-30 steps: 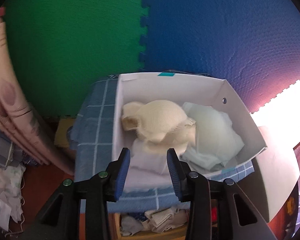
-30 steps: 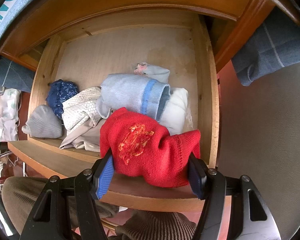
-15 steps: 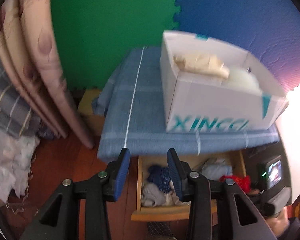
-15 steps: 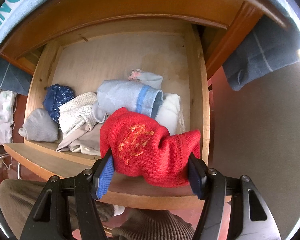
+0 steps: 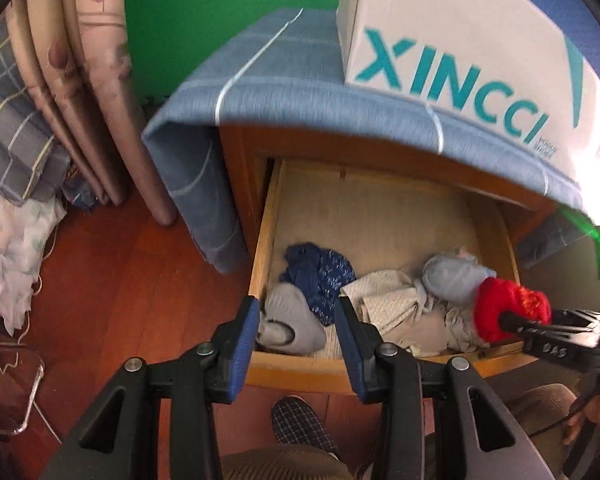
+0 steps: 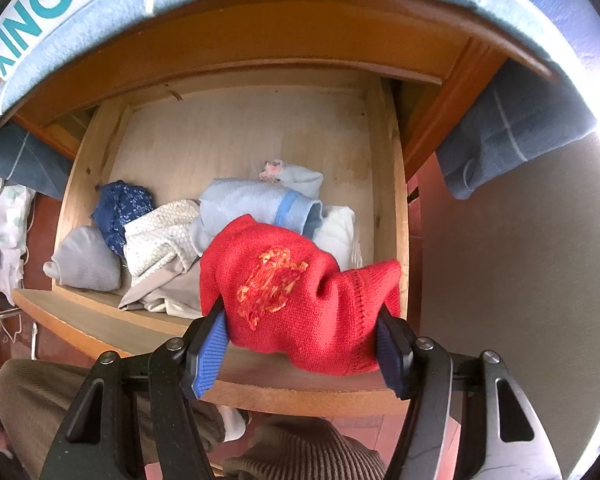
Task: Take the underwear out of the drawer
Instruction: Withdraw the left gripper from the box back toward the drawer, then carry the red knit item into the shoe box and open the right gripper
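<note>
Right gripper (image 6: 300,344) was clamped on a red knitted garment (image 6: 300,292) with an orange embroidered patch, both blue pads pressed into its sides; the piece hung above the front edge of the open wooden drawer (image 6: 384,160). In the left wrist view the same red bundle (image 5: 508,308) sat at the right end of the drawer, above the front rail. Left gripper (image 5: 296,344) was empty, jaws parted, nothing between the pads, positioned over the drawer's front left corner (image 5: 264,240). Directly beyond its fingers lay a grey rolled piece (image 5: 292,320); a dark blue patterned piece (image 5: 320,276) lay just behind it. Toward the middle were a cream dotted garment (image 5: 384,300) and a pale blue roll (image 5: 452,280) with a brighter blue band. A white box (image 5: 460,40) printed with teal letters stood on the blue checked cloth (image 5: 268,80) covering the cabinet top. The person's slipper (image 5: 300,424) was on the red wood floor (image 5: 120,280).
</note>
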`<state>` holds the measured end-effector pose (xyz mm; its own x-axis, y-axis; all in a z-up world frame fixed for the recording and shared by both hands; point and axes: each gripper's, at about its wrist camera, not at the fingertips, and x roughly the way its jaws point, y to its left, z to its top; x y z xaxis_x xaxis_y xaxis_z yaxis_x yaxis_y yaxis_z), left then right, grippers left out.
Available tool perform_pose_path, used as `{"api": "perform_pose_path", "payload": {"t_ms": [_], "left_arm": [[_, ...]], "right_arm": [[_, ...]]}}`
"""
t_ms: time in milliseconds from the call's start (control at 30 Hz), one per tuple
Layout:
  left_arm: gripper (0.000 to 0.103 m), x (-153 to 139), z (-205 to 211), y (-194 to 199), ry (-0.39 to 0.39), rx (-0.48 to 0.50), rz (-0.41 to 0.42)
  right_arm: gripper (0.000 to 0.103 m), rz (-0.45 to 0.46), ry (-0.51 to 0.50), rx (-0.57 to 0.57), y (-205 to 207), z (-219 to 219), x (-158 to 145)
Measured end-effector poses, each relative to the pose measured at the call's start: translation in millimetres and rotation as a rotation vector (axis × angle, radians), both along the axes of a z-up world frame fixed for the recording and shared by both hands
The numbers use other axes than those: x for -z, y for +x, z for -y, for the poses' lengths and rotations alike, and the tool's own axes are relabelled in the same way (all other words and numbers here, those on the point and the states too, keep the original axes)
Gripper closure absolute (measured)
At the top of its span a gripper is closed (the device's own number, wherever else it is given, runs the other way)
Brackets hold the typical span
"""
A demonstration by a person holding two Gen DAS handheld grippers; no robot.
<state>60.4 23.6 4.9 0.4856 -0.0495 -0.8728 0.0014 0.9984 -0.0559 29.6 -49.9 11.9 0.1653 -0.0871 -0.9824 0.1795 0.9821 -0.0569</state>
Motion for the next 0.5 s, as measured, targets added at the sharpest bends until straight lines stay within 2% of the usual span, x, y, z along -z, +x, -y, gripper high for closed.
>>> {"api": "perform_pose_path", "payload": {"t_ms": [100, 300, 500], "left_arm": [[0.063, 8.1, -2.1, -1.7, 0.021, -0.008, 0.005], [0.063, 15.1, -1.9, -3.9, 0.014, -0.013, -0.005], [0.063, 15.5, -2.0, -4.7, 0.012, -0.018, -0.003]], "right_arm": [[0.042, 0.002, 0.002, -0.004, -0.1, 0.1, -1.8], [0.042, 0.01, 0.029, 0.005, -0.4, 0.5, -9.7], [0.042, 0.019, 0.034, -0.027, -2.5, -3.3, -29.1]]}}
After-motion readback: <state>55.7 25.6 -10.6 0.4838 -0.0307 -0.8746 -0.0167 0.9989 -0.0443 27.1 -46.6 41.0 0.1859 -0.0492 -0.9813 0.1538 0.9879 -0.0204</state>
